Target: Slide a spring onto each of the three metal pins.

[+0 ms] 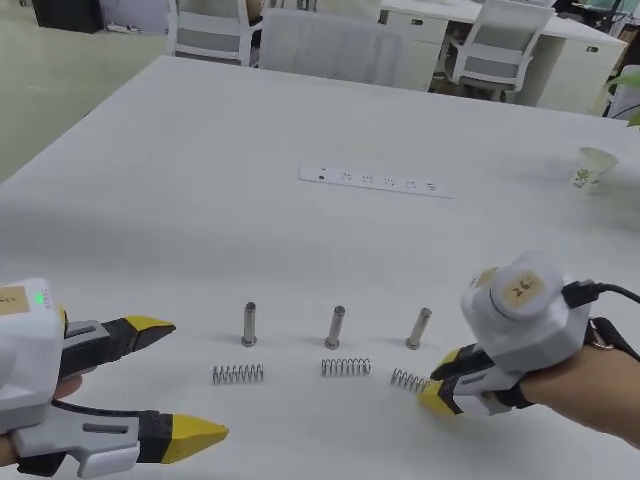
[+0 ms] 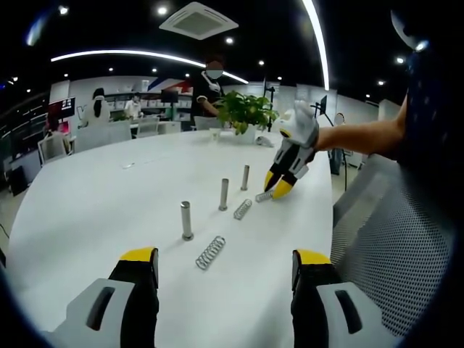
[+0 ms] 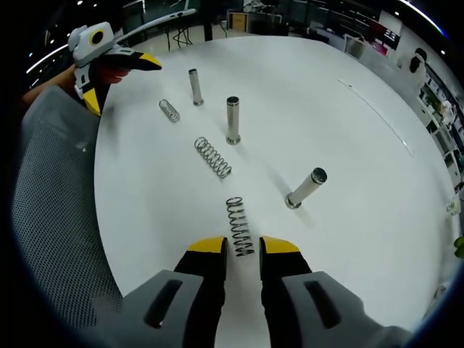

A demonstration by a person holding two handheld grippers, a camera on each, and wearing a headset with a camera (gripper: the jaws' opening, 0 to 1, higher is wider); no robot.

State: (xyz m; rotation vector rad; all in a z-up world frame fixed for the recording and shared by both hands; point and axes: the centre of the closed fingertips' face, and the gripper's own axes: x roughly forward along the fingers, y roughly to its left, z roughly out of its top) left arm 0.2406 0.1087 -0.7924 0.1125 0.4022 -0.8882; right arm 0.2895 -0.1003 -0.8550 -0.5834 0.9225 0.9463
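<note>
Right gripper view: the right tool (image 3: 244, 246) is seen released, jaws narrowly parted around one end of a spring (image 3: 238, 221) lying on the surface (image 3: 348, 145) near its bare pin (image 3: 306, 187). The first pickup is judged in hand; closing and lifting are called for. The left tool (image 1: 190, 378) is held wide open.

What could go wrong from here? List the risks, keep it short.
1. The right gripper straddles only the near end of the right spring. Pinched there, the spring might flick away or droop when lifted.
2. The right pin stands unsupported close beside that gripper, so a careless lift could topple it.
3. The left gripper hangs open off to the side, so nothing steadies that pin during threading.
</note>
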